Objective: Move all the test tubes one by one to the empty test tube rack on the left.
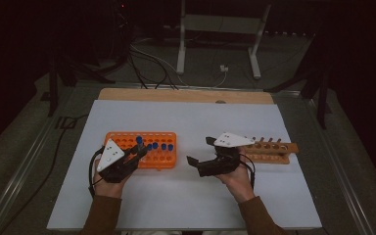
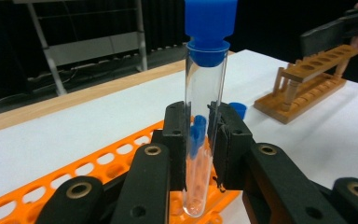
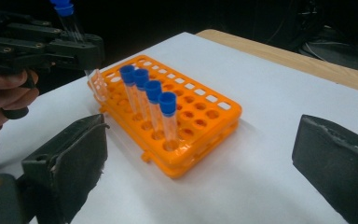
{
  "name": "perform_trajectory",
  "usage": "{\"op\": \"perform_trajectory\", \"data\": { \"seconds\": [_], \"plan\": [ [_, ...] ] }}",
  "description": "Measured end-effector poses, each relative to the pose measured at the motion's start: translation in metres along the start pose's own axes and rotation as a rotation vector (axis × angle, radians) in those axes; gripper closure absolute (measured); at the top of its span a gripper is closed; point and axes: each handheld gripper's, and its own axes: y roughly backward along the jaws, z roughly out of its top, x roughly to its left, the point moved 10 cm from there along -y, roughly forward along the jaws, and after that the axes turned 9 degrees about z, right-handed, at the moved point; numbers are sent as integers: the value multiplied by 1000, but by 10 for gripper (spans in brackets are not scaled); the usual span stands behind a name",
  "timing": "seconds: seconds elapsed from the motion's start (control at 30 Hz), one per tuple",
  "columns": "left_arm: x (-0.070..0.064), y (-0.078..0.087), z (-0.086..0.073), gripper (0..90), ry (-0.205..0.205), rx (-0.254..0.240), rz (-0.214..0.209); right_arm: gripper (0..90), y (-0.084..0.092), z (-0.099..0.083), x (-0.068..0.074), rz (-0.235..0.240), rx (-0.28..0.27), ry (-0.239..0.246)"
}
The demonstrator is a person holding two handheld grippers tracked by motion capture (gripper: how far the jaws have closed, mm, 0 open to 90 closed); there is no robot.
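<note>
Blue-capped test tube (image 2: 204, 116) stands clamped upright in the left tongs (image 2: 199, 140), lifted over the near corner of the orange rack (image 3: 200, 126), likely so it clears the holes. Right tongs (image 3: 200, 158) gape wide, holding nothing, beside the wooden rack (image 1: 269, 152). Their own view adds four capped tubes (image 3: 149, 105) seated in a row.

We see a clear, glossy test tube (image 2: 204, 135) with a smooth blue plastic cap, clamped in the left tool (image 2: 204, 140), whose jaws are matt black plastic with brass-coloured rivets. The orange rack (image 3: 191, 135) is glossy moulded plastic. The second rack (image 2: 307, 81), near the desk's right edge, is bare, matt wood. The desk (image 1: 186, 196) carries a smooth, matt white sheet; its far edge shows light wood.
</note>
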Motion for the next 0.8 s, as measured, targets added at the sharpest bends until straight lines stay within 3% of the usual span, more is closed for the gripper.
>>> {"op": "perform_trajectory", "data": {
  "seconds": [0.37, 0.67, 0.8],
  "plan": [
    [11, -10, -14, 776, 11, 30, 36, 35, 11, -4, -9, -16, -7, -7],
    [14, -26, -31, 775, 2, 71, 54, 39, 12, -6, -8, -8, -5, -3],
    [20, -29, -37, 776, 18, 82, 75, 44, 12, -6, -8, -4, -7, -4]
  ]
}}
